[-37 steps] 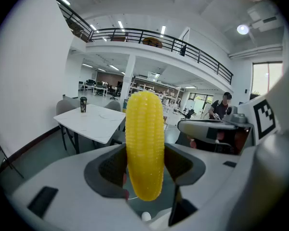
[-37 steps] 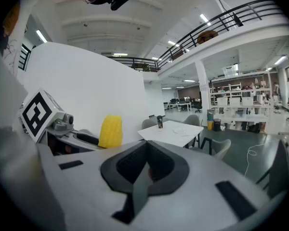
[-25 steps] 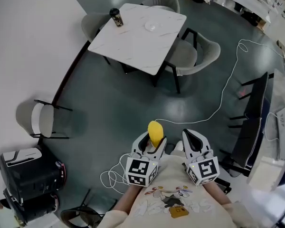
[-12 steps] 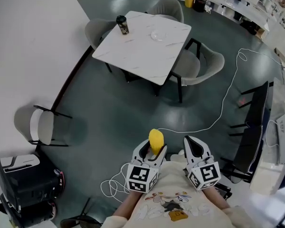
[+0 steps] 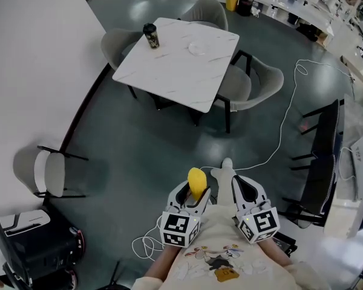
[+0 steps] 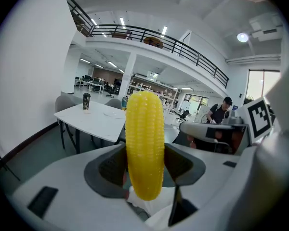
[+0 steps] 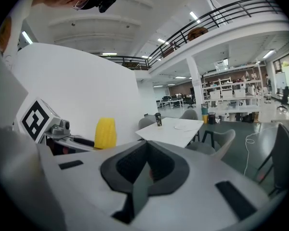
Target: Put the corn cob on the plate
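1. Left gripper (image 5: 191,196): jaws clamped on the corn cob (image 6: 144,148). The cob stands upright between them, held close to the person's chest. In the head view its lower end is hidden by the jaws.
2. Right gripper (image 7: 143,170): jaws together, nothing between them. It sits just beside the left gripper.
3. Plate (image 5: 197,48): on the white table (image 5: 169,71), near its far edge and well apart from the cob. It is pale on a pale top, so its rim is hard to make out.
4. Dark tumbler (image 5: 149,35): upright near the table's far left corner, apart from the plate.
5. Grey chairs (image 5: 254,80) ring the table, partly tucked under its edges.
6. White cable (image 5: 285,116): loops over the floor between the person and the table.
7. Black case (image 5: 30,243): cut off at the lower left of the head view.
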{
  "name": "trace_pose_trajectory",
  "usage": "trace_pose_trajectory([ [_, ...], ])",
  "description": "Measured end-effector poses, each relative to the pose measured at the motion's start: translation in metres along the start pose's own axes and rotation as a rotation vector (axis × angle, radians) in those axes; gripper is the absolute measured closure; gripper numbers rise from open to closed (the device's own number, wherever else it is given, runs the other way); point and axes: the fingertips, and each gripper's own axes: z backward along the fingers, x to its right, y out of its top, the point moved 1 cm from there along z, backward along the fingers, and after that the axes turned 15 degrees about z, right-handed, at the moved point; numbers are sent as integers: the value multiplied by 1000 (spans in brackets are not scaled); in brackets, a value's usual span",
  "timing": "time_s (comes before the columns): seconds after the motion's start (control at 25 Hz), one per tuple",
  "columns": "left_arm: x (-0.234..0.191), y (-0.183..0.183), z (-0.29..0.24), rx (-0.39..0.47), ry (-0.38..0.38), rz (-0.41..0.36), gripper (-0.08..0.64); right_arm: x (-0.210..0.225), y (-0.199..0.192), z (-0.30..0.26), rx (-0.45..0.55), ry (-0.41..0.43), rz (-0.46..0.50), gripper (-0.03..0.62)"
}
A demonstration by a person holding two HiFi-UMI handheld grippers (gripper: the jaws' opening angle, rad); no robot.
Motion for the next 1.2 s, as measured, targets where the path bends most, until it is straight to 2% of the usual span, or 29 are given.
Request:
trace_pose_trajectory([
  [0.28,-17,24,-22,-7,1,5,319,10,5,-35,-6,5,-5,589],
  [0.52,-33,62,-74,-16,16,-5,319,50,11,-89,-1,16,-17,589],
  [0.72,-44,120,-137,-11,28,6,319,109,30,-152,4,32,-33,589],
  [1.2,-64,249,-272,-19,132,0,319,260,89,-293,43,75,-66,589],
])
